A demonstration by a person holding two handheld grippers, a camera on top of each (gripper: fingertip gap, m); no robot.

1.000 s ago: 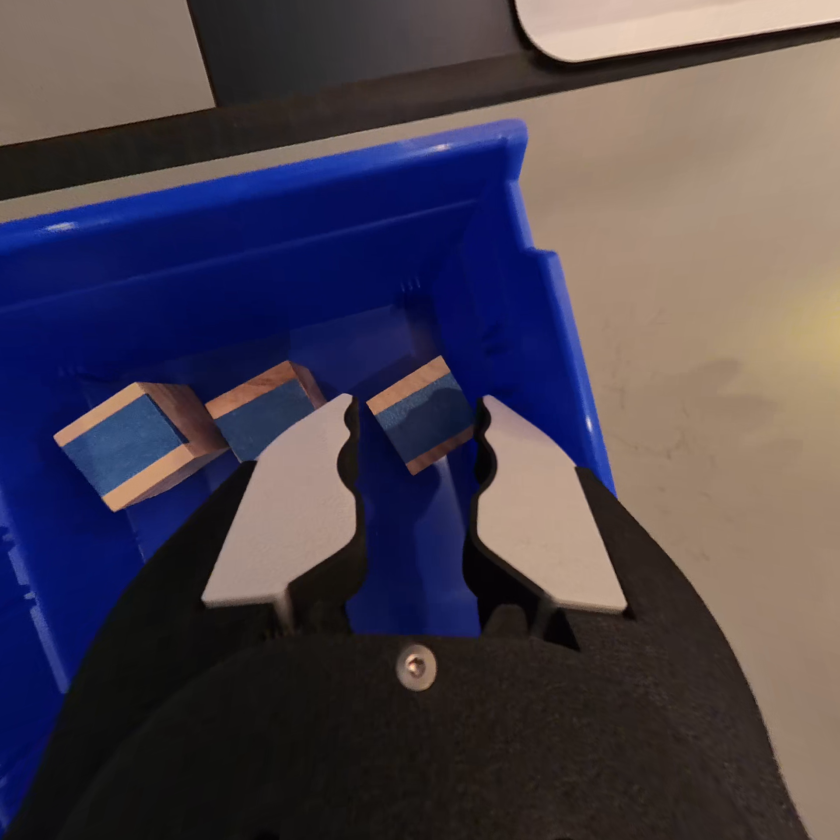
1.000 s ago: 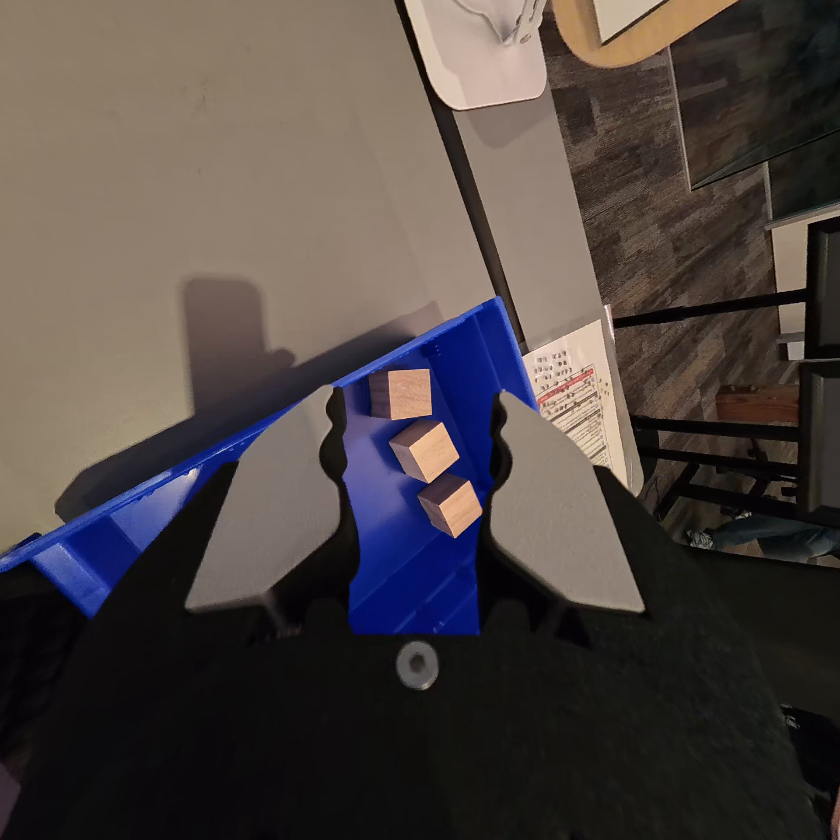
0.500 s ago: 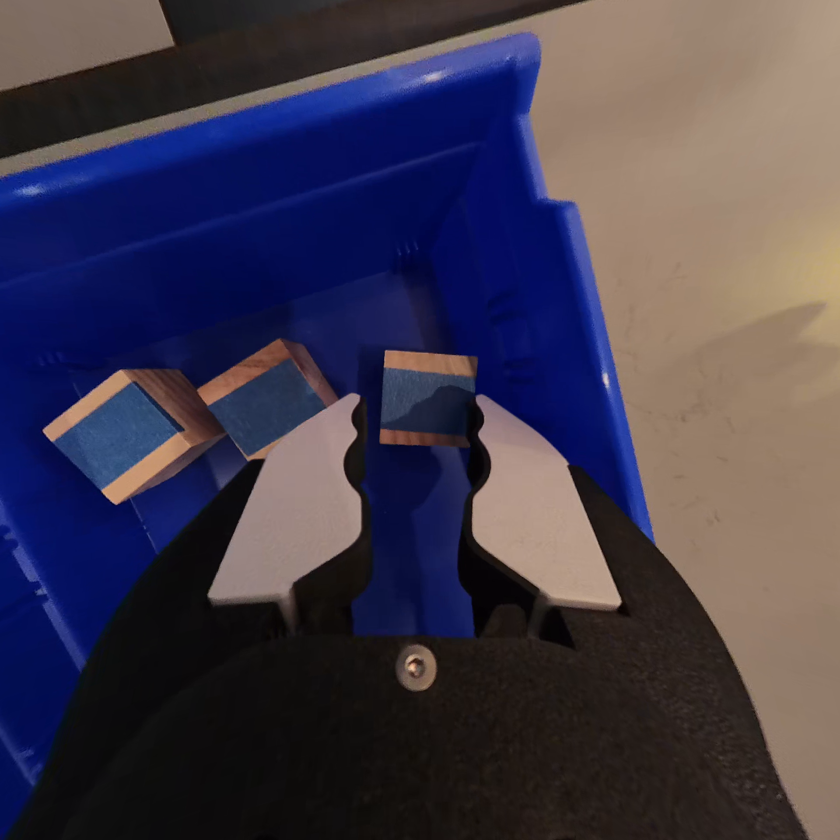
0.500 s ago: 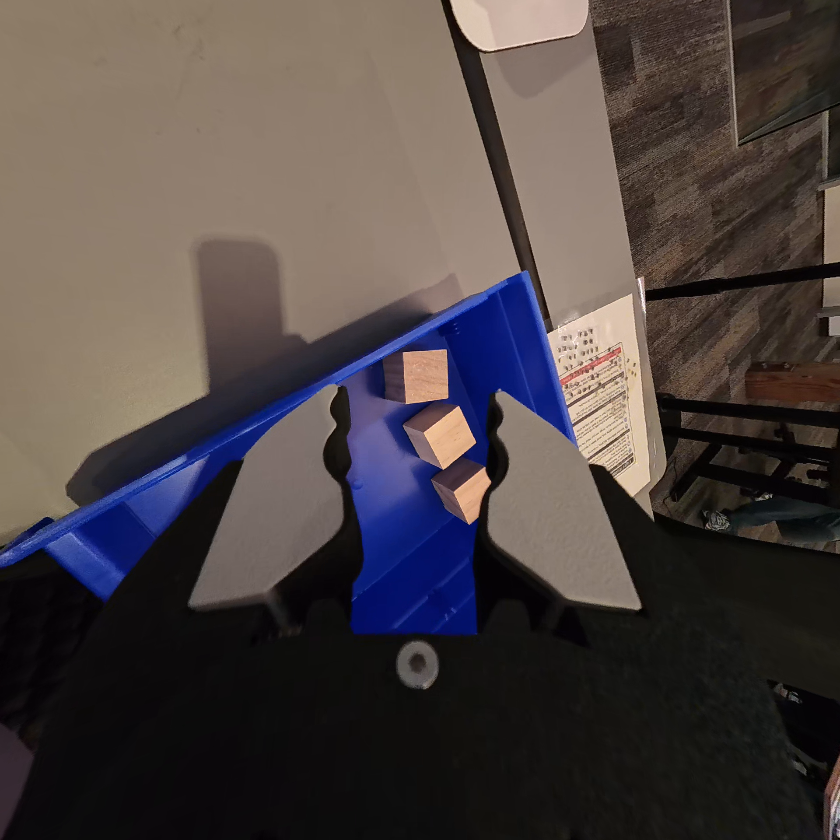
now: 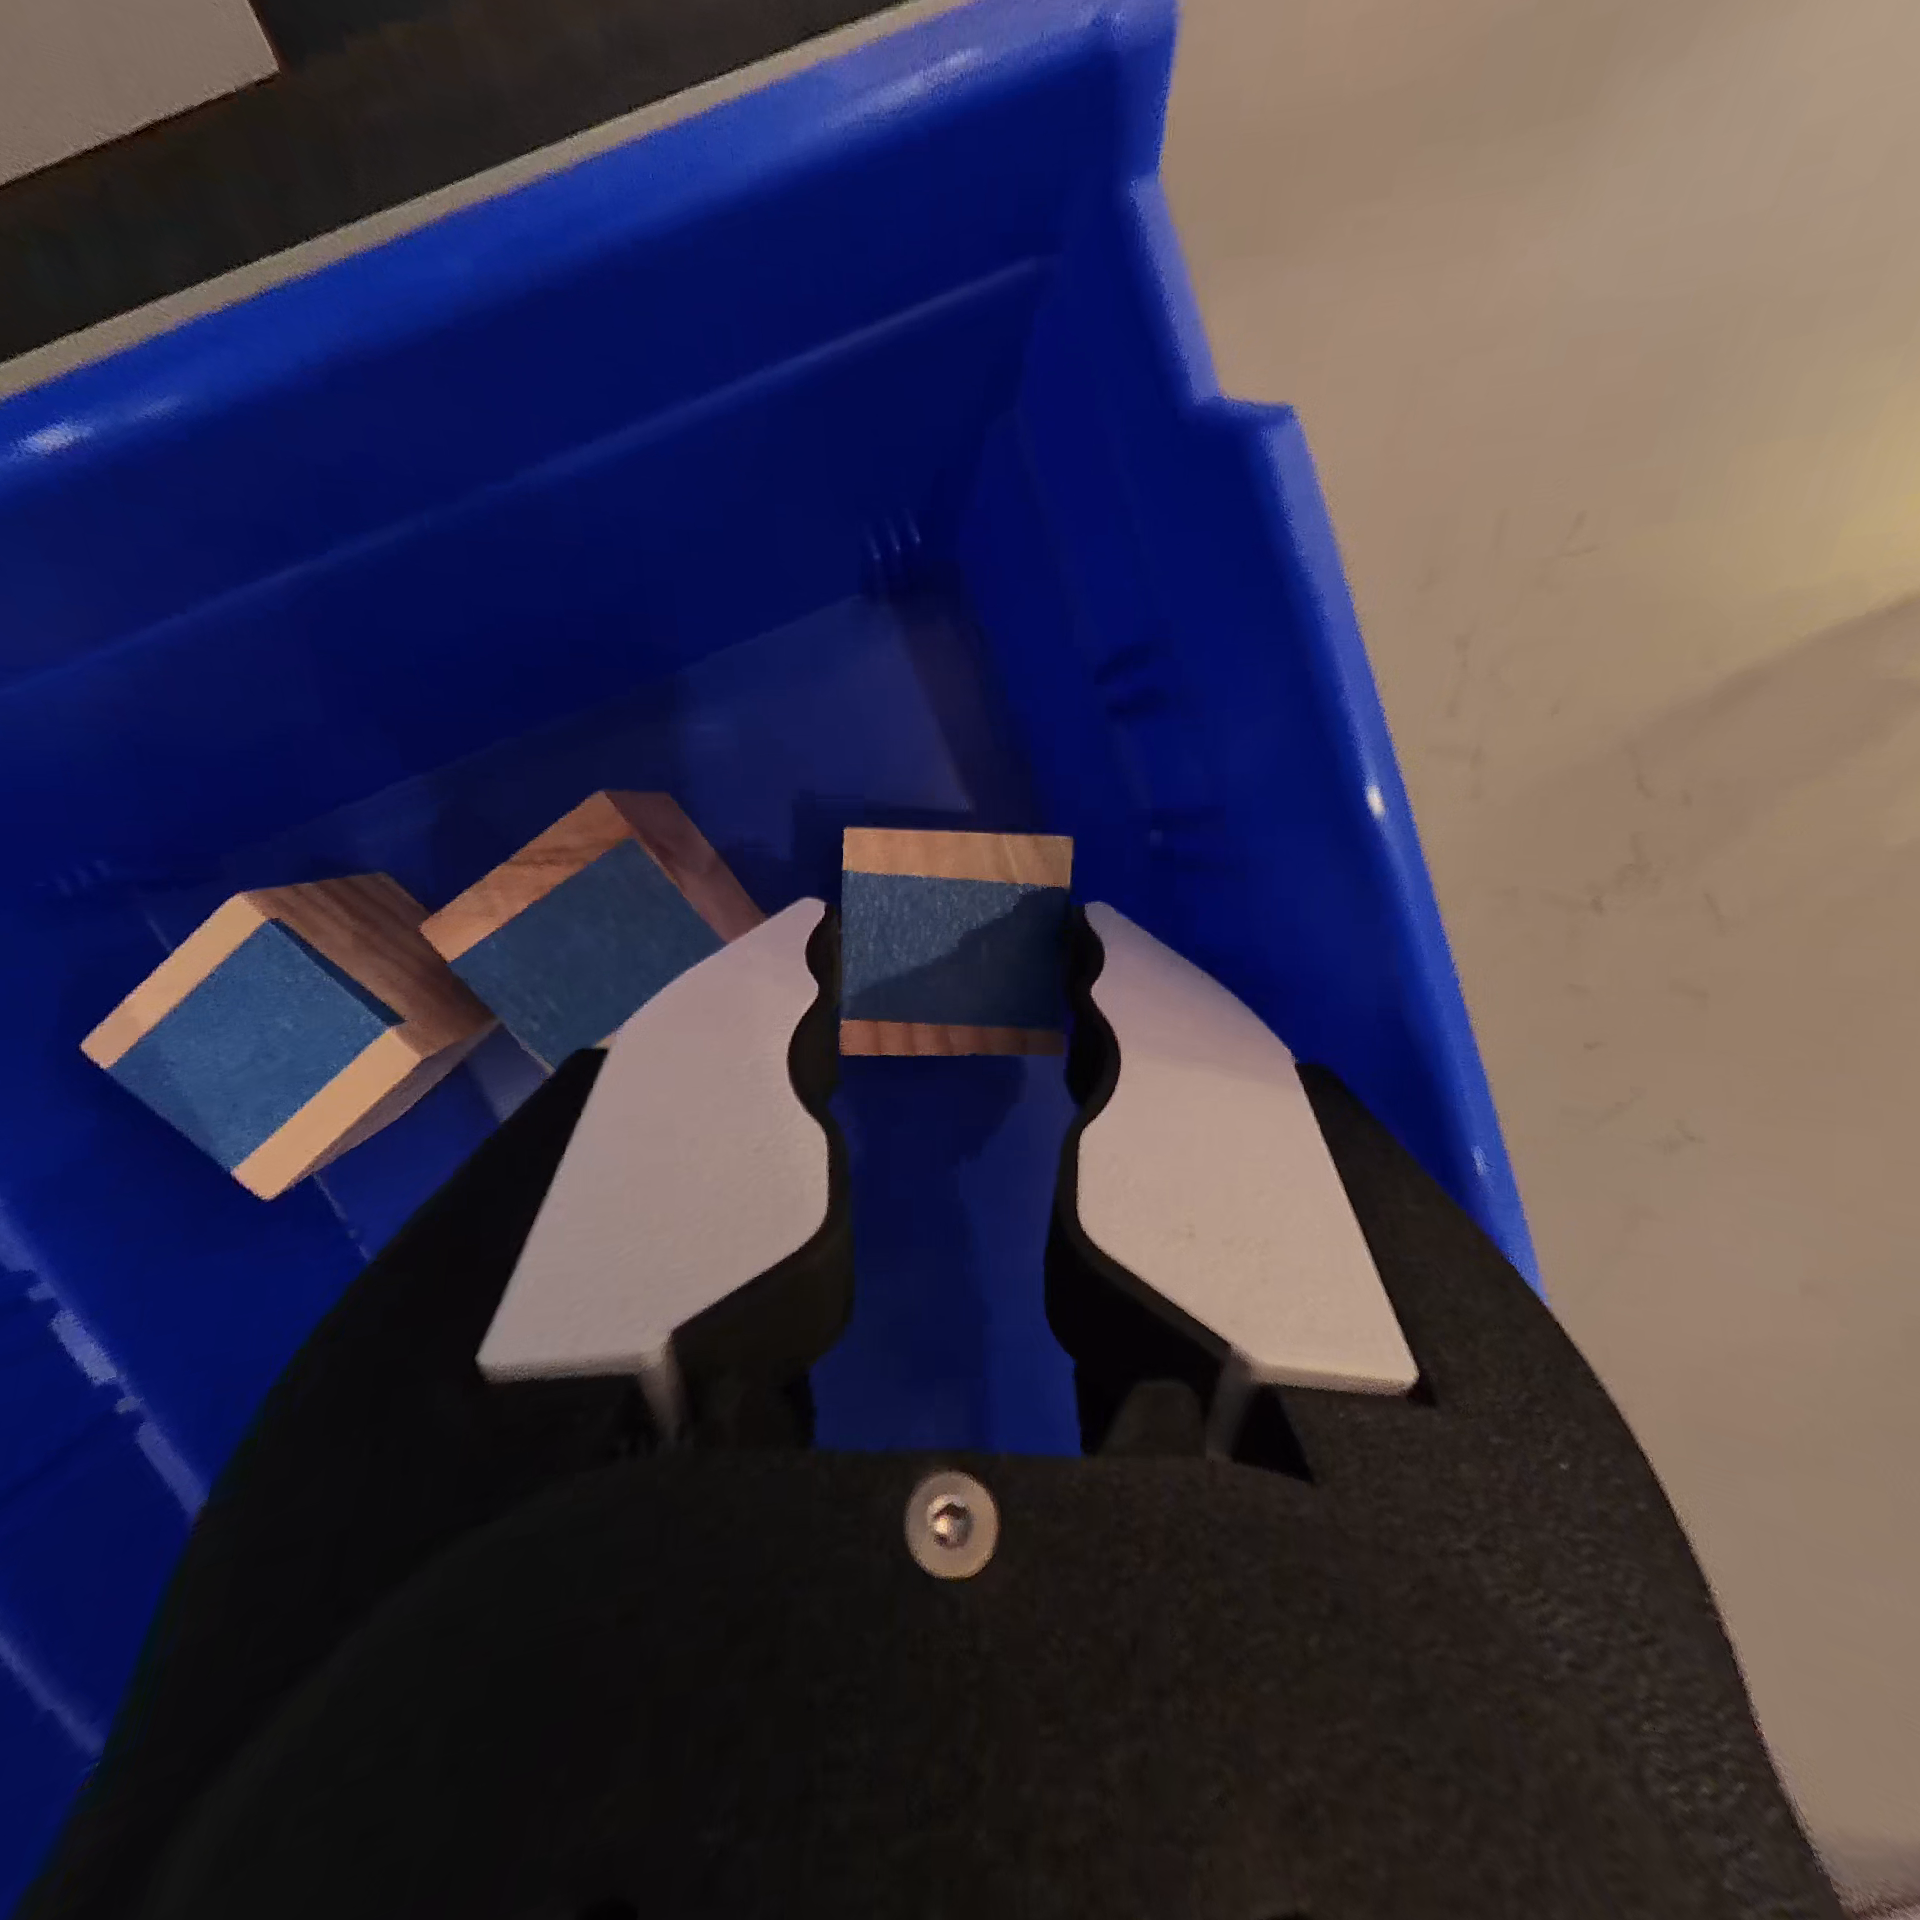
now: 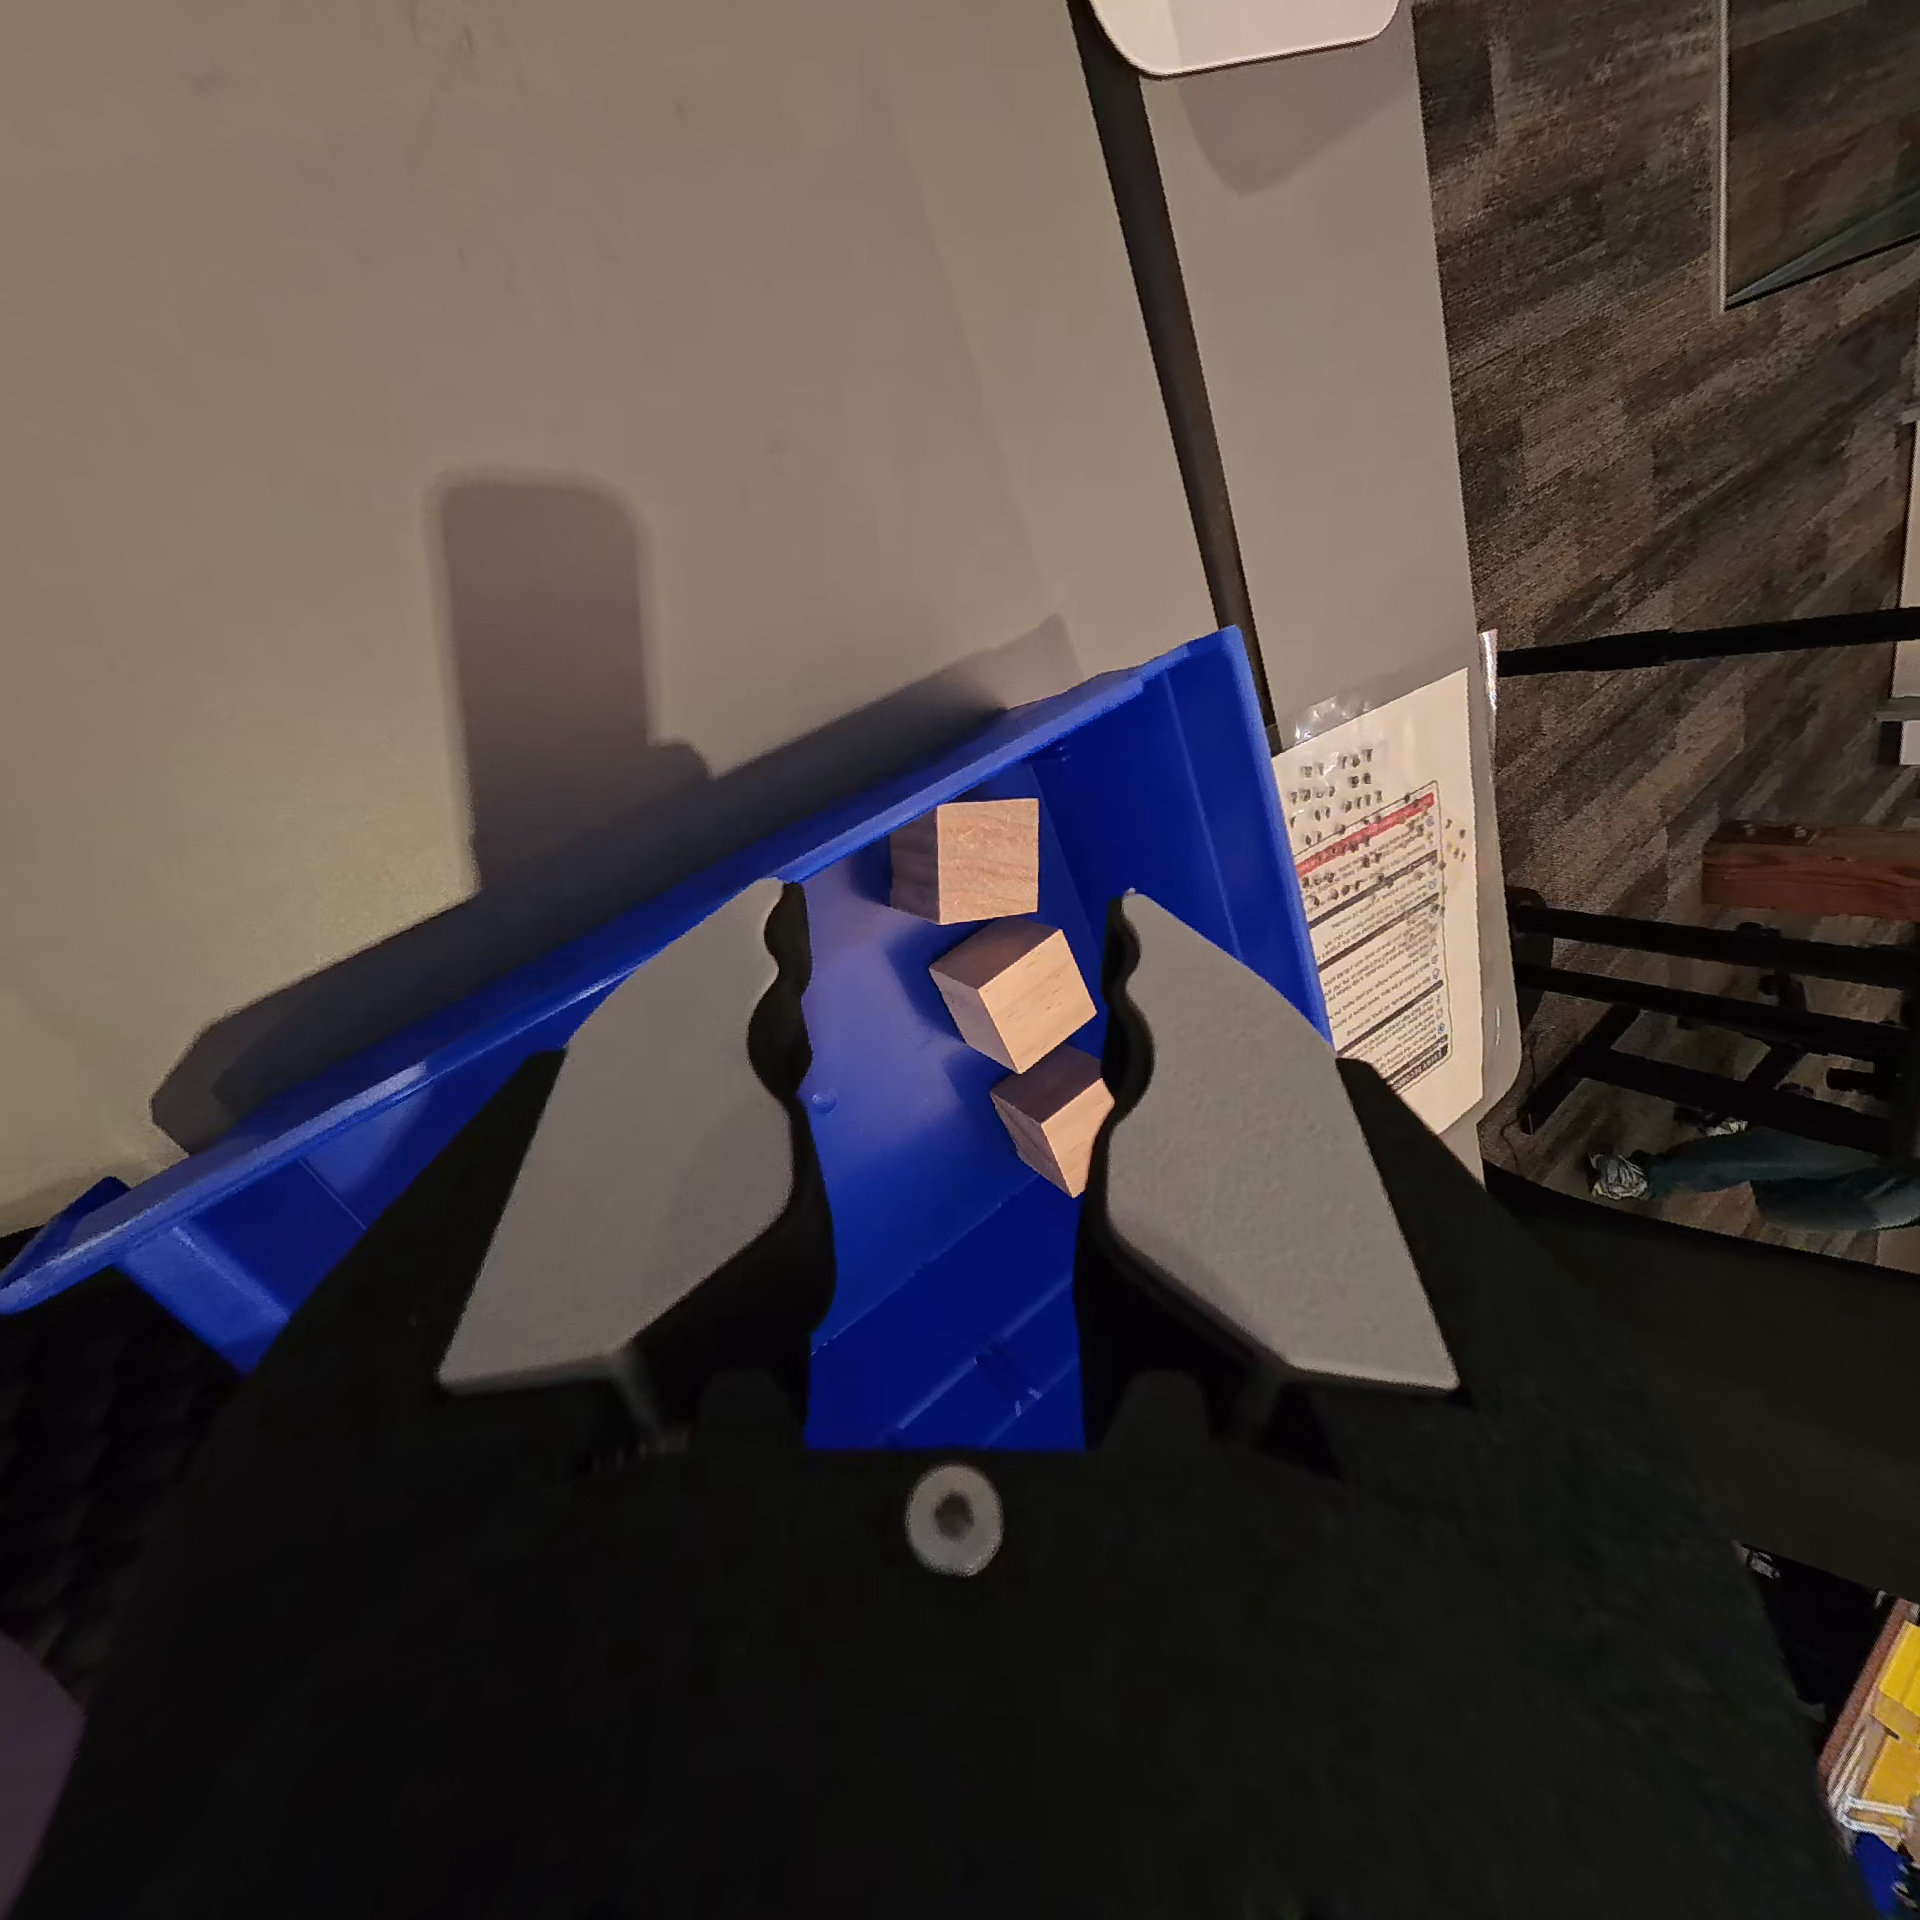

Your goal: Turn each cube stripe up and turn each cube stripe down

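Observation:
In the left wrist view, three wooden cubes lie stripe up in a blue bin (image 5: 623, 312). My left gripper (image 5: 951, 914) is shut on the right cube (image 5: 956, 940), its fingers touching both of its sides. The middle cube (image 5: 582, 935) and the left cube (image 5: 260, 1039) lie tilted beside it. In the right wrist view, my right gripper (image 6: 956, 899) is open and empty above a blue bin (image 6: 623, 987). Three cubes there show only plain wood: far (image 6: 966, 860), middle (image 6: 1013, 997) and near (image 6: 1055, 1117). I cannot tell whether they are the same cubes.
The bin stands on a grey table (image 6: 520, 312). A printed paper sheet (image 6: 1371, 914) lies by the table's edge, and a white object (image 6: 1247, 31) lies farther off. A dark strip (image 5: 416, 135) runs behind the bin. Dark flooring and furniture legs lie beyond.
My left gripper closed in around the right cube, which turned square to the fingers. My right gripper moved closer to the bin and stayed open.

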